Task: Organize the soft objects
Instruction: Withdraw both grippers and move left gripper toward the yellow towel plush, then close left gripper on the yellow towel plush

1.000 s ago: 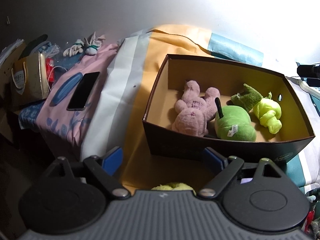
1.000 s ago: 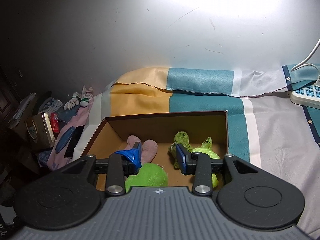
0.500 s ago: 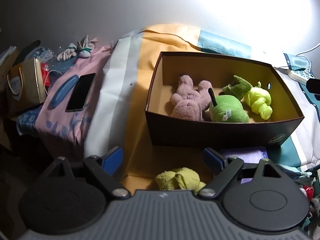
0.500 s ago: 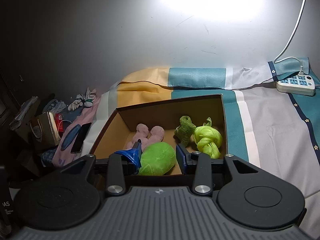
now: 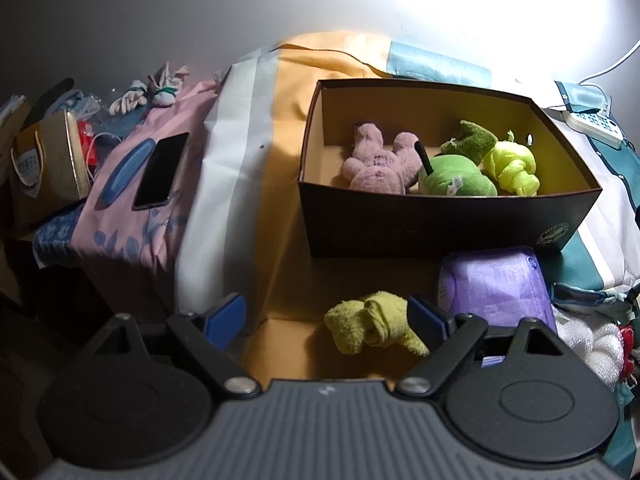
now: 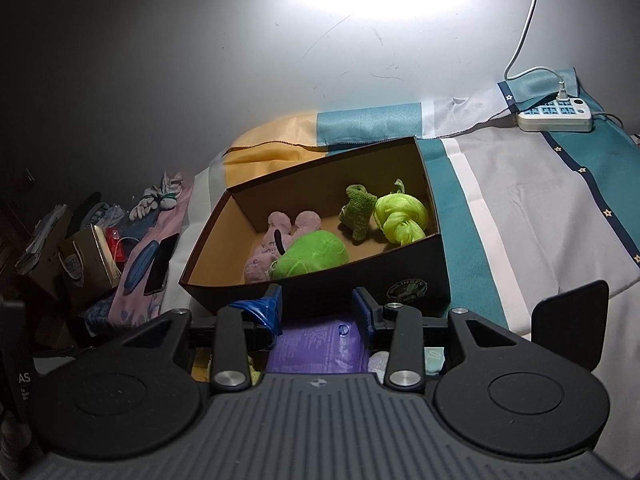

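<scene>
Your left gripper (image 5: pixel 326 316) stands spread wide with nothing between its blue pads, angled down over the yellow-green rolled terry cloth (image 5: pixel 374 322) that lies on the orange sheet just in front of the box; the cloth sits near the inner side of the right-hand finger, not yet touched. Your right gripper (image 6: pixel 316 306) has its jaws partly parted and empty, with the purple plastic-wrapped soft pack (image 6: pixel 318 346) below them and close to the box's near wall.

Already inside the dark cardboard box with the tan lining (image 5: pixel 440 224) you have four soft things: the mauve plush rabbit (image 5: pixel 380 164), the round green plush apple with a dark stem (image 5: pixel 456 180), the dark green knitted piece (image 5: pixel 472 142) and the knotted lime-yellow cloth (image 5: pixel 514 164).

By my reading, you are well along but not finished. The rolled cloth and the purple pack remain outside, and a white knitted bundle (image 5: pixel 588 346) at the right edge may belong too. The cloth looks the natural next pick for your left side.
</scene>
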### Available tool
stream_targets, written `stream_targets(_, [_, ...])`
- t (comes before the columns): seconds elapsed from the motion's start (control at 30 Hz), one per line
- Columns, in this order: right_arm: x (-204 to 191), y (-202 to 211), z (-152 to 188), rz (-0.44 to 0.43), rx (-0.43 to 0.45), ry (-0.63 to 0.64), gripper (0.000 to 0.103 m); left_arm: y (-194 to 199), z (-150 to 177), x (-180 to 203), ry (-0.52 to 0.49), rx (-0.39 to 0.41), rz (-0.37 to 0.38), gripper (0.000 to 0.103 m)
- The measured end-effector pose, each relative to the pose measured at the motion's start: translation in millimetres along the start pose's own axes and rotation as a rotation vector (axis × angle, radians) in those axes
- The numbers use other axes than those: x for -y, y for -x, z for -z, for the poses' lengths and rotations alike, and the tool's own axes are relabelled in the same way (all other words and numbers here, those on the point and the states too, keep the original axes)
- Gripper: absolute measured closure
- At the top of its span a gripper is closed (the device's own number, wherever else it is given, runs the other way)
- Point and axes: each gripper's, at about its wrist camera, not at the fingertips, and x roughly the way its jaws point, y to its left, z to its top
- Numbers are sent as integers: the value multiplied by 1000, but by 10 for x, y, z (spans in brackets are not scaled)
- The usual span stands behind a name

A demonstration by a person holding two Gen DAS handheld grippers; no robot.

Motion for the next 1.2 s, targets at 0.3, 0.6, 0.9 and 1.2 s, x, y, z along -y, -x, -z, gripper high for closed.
stream_targets(0.3, [9, 91, 304, 4, -51, -36, 81, 39, 157, -77, -5, -14, 14, 14])
stream_targets(0.6, [93, 167, 634, 29, -101, -91, 81, -27, 362, -154, 1, -57, 40, 14])
stream_targets(0.9, [187, 237, 895, 54, -139, -91, 81, -53, 473, -123, -15, -75, 65, 14])
stream_targets(1.2, [396, 250, 973, 48, -163, -72, 81, -42, 550, -84, -53, -51, 107, 14])
